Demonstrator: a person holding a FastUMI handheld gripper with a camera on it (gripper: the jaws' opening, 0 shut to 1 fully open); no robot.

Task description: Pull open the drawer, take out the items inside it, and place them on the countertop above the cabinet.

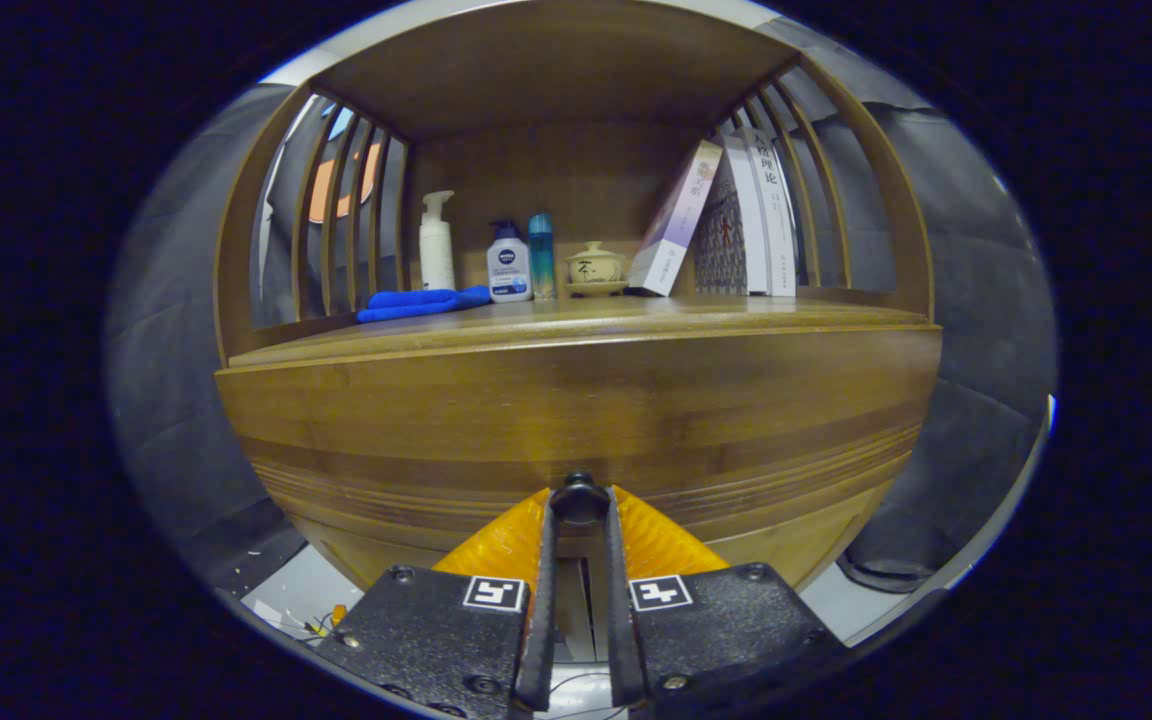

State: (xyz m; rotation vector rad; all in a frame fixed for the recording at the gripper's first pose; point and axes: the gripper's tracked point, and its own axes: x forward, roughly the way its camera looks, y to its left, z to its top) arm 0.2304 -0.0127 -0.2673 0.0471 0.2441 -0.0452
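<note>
Gripper view: the gripper [579, 503] is nearly closed, both fingers pinching the dark round drawer knob [579, 497] on the wooden drawer front [576, 420]. Above the knob, the countertop [576, 318] carries a blue cloth [421, 303], bottles [509, 263], a lidded cup [595, 266] and leaning books [726, 220].

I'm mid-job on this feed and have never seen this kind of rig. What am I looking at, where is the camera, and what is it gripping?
The camera rides on a hand-held two-finger gripper and looks forward along its fingers. Both fingers are closed on the dark drawer knob on the front of a wooden cabinet. On the countertop above stand a pump bottle, a lotion bottle, a blue-green bottle, a lidded ceramic cup and leaning books, with a folded blue cloth alongside. The drawer looks unopened.
</note>
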